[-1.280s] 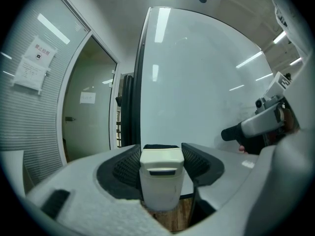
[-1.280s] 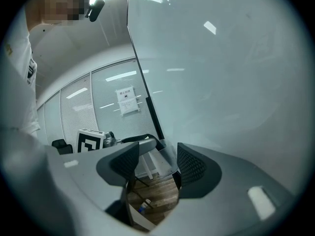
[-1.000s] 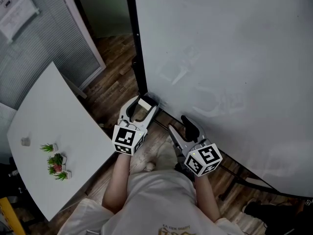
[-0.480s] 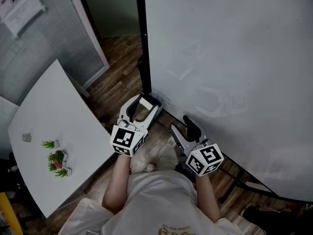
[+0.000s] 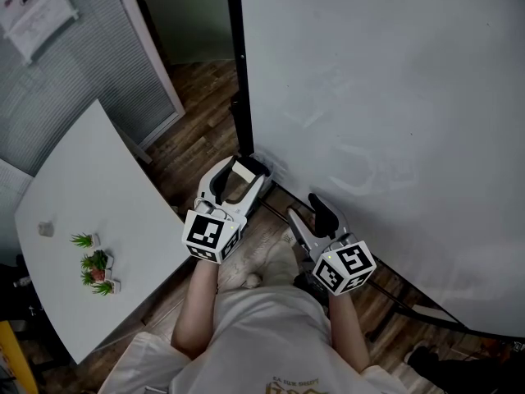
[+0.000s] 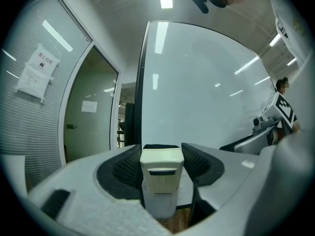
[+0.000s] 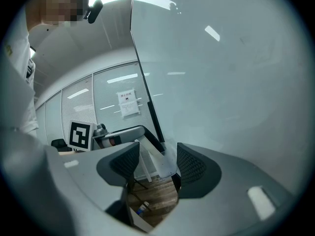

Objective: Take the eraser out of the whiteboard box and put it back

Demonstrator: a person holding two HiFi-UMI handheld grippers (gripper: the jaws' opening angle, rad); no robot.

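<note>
Cream plastic eraser (image 6: 158,176) is clenched in my left claw (image 5: 238,179), which has risen slightly beside the whiteboard (image 5: 394,121). I judge it out of the whiteboard box (image 7: 165,164). Right claw (image 5: 303,209) is released, empty. Next: return the eraser.

Cream plastic whiteboard eraser (image 6: 158,173) here, and its lower end drops out of sight behind the grey body of the left tool (image 6: 162,159). Up in the head view, the big white whiteboard (image 5: 394,97) runs off the top and right edges. There's a small grey object (image 5: 44,230) on the white desk (image 5: 90,179), too small to name. Paper notice (image 5: 33,11) on the ribbed wall, print unreadable. Black-and-yellow shape (image 5: 12,359) in the bottom-left corner is cropped, no telling what it is.
</note>
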